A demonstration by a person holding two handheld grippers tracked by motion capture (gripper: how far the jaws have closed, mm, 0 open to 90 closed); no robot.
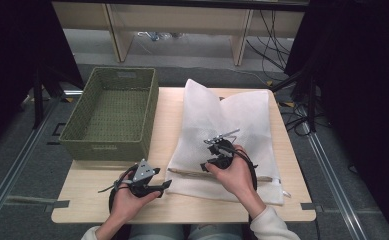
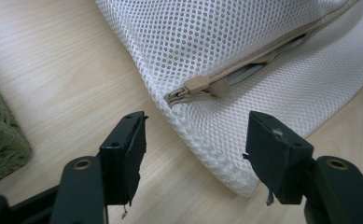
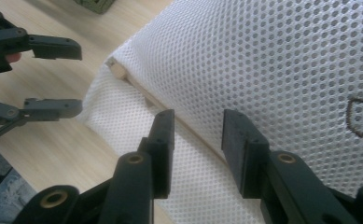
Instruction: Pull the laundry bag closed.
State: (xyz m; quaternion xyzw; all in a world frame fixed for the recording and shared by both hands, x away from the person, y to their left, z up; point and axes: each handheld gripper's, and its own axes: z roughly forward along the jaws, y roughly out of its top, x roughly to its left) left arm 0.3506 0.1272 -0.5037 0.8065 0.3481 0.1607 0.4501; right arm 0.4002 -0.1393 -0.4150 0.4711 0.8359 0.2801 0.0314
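Black jaws of the left claw (image 2: 195,140) are held apart and released, nothing being pressed between them; the corner of a white mesh laundry bag (image 2: 244,56) is seen between and just beyond them. A beige zipper pull (image 2: 197,84) is found at that corner, at the end of the bag's zip. The right claw (image 3: 198,135) is likewise unclenched, its jaws set over the zip seam with mesh beneath them and nothing gripped. The bag is spread flat on the right half of the pale wooden surface (image 1: 107,195). A green woven basket (image 1: 112,112) is placed at the surface's left, well apart from the bag.
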